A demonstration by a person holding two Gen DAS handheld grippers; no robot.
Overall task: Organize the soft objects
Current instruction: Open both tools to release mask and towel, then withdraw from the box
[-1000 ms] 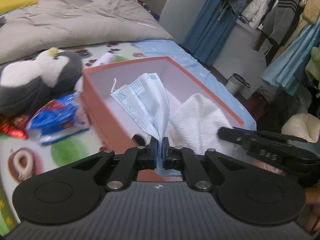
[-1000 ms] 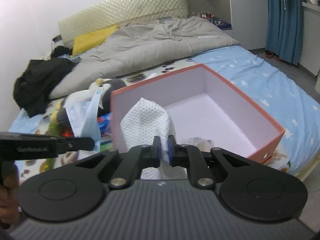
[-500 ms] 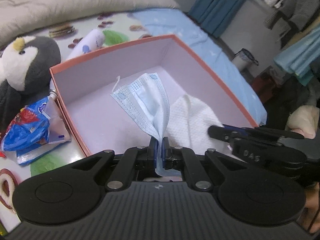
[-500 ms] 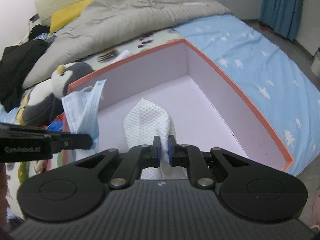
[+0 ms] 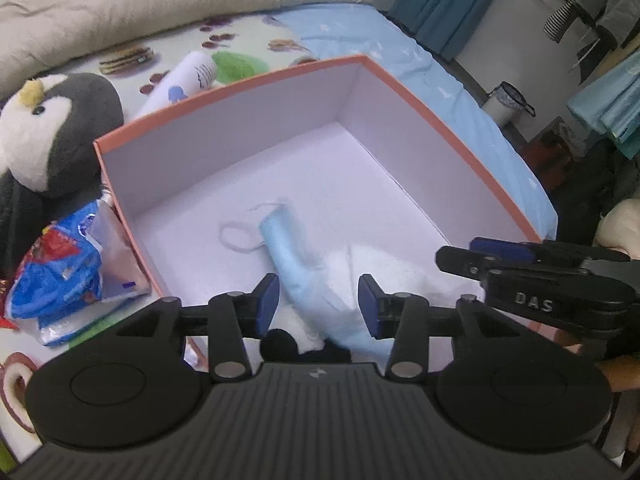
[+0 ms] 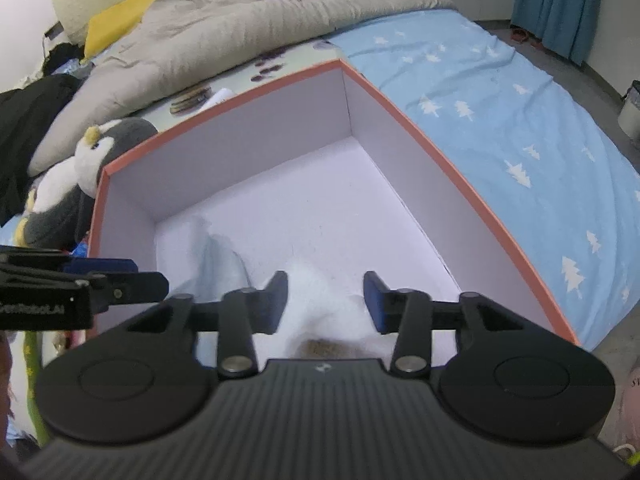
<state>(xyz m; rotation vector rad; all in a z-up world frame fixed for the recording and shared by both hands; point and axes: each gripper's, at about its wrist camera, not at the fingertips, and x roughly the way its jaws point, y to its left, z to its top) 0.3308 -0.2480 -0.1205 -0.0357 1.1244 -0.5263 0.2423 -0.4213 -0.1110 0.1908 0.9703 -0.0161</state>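
An orange box with a pale lilac inside stands on the bed; it also shows in the right wrist view. A light blue face mask lies on the box floor, partly over a white cloth. My left gripper is open just above the mask. My right gripper is open over the white cloth, with the mask blurred to its left. Each gripper shows at the edge of the other's view.
A penguin plush lies left of the box, also seen in the right wrist view. Blue snack packets and a white tube lie beside it. A grey duvet covers the far bed. Clothes hang at right.
Both grippers have opened. The mask and the white cloth have dropped from the jaws onto the box floor. Both grippers moved lower over the box.
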